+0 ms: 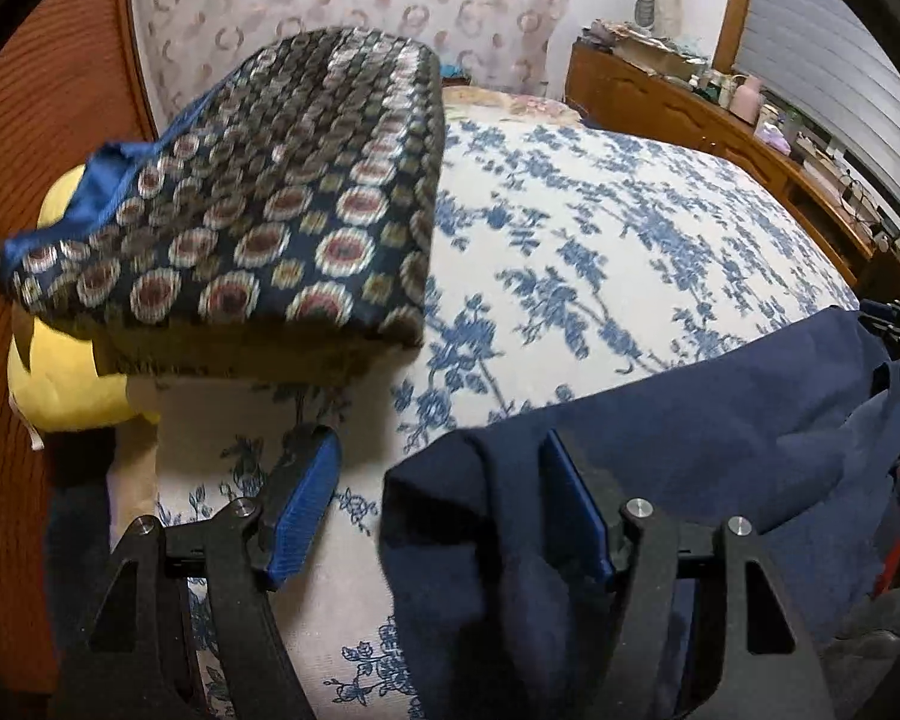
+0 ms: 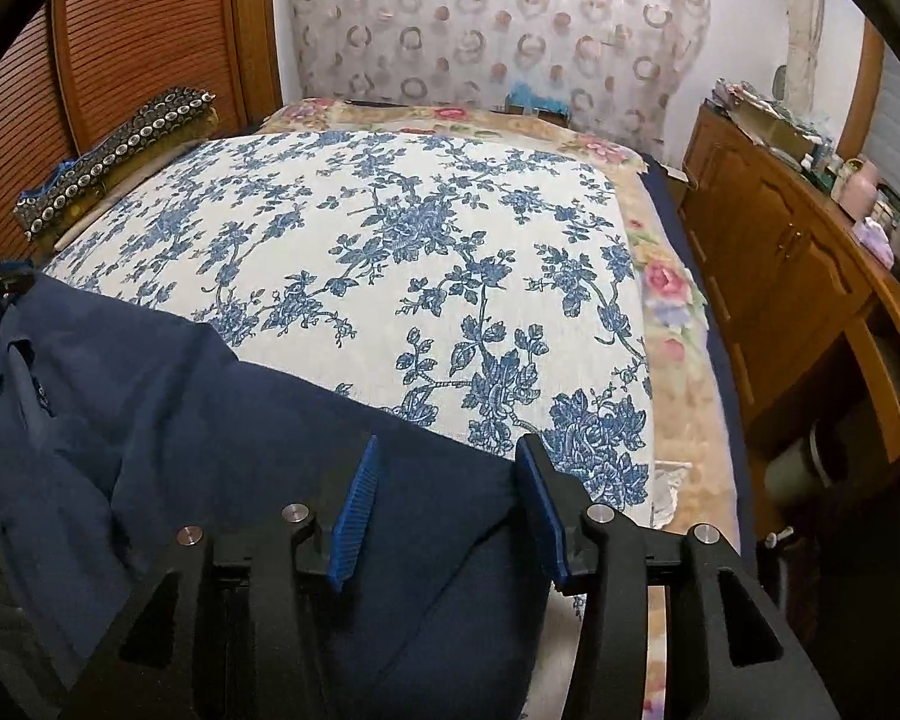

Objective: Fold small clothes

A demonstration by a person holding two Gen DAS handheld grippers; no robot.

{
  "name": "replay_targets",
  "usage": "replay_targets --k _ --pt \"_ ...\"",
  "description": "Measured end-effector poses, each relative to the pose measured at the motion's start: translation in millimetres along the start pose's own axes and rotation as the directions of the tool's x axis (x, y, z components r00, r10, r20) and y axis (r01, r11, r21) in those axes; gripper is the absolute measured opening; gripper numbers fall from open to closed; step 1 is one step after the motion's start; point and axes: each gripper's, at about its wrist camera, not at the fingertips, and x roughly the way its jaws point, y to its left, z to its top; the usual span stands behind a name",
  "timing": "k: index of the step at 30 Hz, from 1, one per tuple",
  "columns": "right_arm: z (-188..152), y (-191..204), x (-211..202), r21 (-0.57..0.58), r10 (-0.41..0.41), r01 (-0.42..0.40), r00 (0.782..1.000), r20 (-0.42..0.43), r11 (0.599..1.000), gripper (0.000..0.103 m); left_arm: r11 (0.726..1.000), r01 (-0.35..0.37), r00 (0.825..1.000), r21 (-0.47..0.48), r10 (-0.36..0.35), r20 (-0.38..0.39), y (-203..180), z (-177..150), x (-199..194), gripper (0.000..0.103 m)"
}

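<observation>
A navy blue garment [image 1: 720, 420] lies crumpled at the near edge of a bed with a white cover printed with blue flowers [image 1: 600, 252]. My left gripper [image 1: 441, 498] is open over the garment's left edge. Cloth lies between its blue pads [image 1: 306, 504], but they do not press on it. In the right wrist view the same garment [image 2: 180, 420] spreads to the left and under my right gripper [image 2: 450, 510]. That gripper is open too, and the garment's right end lies loose between its pads [image 2: 357, 516].
A dark folded cushion with round patterns [image 1: 258, 204] lies on the bed's left side, over a yellow soft toy [image 1: 72, 384]. A cluttered wooden dresser [image 2: 780, 276] runs along the right. A slatted wooden door [image 2: 144, 36] stands at the left, a patterned curtain behind.
</observation>
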Motion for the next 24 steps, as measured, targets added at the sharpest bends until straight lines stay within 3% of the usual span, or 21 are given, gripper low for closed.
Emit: replay_targets --k 4,10,15,16,18,20,21,24 --pt "-0.8 -1.6 -1.5 -0.007 -0.047 0.047 0.999 -0.003 0.999 0.059 1.000 0.009 1.000 -0.008 -0.009 0.009 2.0 -4.1 -2.8 0.071" --pt "-4.5 -10.8 1.8 0.034 -0.034 0.035 0.999 -0.021 0.999 0.060 1.000 0.016 1.000 0.009 -0.016 0.020 0.3 -5.2 -3.8 0.066" --pt "-5.9 -14.2 2.5 0.061 0.035 -0.033 0.999 -0.029 0.998 0.060 0.997 0.071 0.997 0.023 -0.071 0.015 -3.5 -4.0 -4.6 0.034" --pt "-6.3 -14.4 1.3 0.060 0.040 -0.038 0.999 -0.029 0.997 0.059 0.996 0.082 0.997 0.019 -0.082 0.015 -3.5 -4.2 -5.1 0.032" --pt "-8.0 -13.3 -0.5 0.054 0.061 -0.059 0.998 -0.030 0.997 0.049 0.994 0.107 0.994 0.012 -0.107 0.012 -5.7 -5.0 -4.7 0.018" --pt "-9.7 -10.6 -3.5 0.041 0.086 -0.084 0.996 -0.034 0.996 0.035 0.992 0.127 0.992 0.006 -0.127 0.015 -7.1 -6.8 -6.9 0.012" --pt "-11.4 -8.8 -5.5 0.034 0.113 -0.112 0.993 -0.035 0.993 0.019 0.991 0.130 0.991 0.009 -0.130 0.025 -8.9 -8.1 -10.0 0.010" --pt "-17.2 -0.3 -14.9 0.008 0.141 -0.141 0.990 -0.023 0.990 0.013 0.990 0.141 0.987 0.006 -0.141 0.074 -13.9 -11.0 -27.7 0.009"
